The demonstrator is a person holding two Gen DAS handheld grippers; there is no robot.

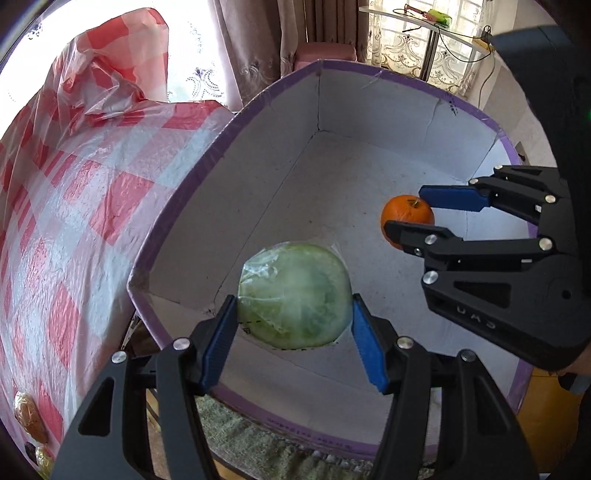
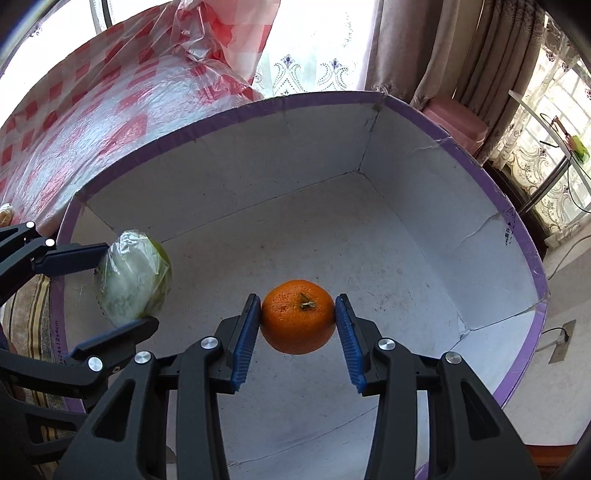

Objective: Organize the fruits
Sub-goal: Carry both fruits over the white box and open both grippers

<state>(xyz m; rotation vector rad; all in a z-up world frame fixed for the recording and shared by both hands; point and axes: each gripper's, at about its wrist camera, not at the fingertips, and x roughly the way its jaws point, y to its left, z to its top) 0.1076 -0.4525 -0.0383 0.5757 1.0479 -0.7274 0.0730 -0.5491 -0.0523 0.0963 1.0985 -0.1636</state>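
Note:
A white cardboard box with a purple rim (image 1: 221,147) (image 2: 221,114) lies open below both grippers. My left gripper (image 1: 293,325) is shut on a pale green fruit wrapped in clear plastic (image 1: 293,295), held over the near left part of the box; the fruit also shows in the right wrist view (image 2: 133,280). My right gripper (image 2: 298,325) is shut on an orange (image 2: 298,315) with its stem up, held over the box floor. In the left wrist view the right gripper (image 1: 408,212) and the orange (image 1: 404,212) are at the right.
A red-and-white checked plastic cover (image 1: 74,184) (image 2: 110,110) lies left of the box, with wrapped fruits (image 1: 31,421) at its near edge. Curtains, a pink bin (image 2: 458,125) and a glass shelf (image 1: 424,22) stand behind. A green mat (image 1: 258,443) lies under the box.

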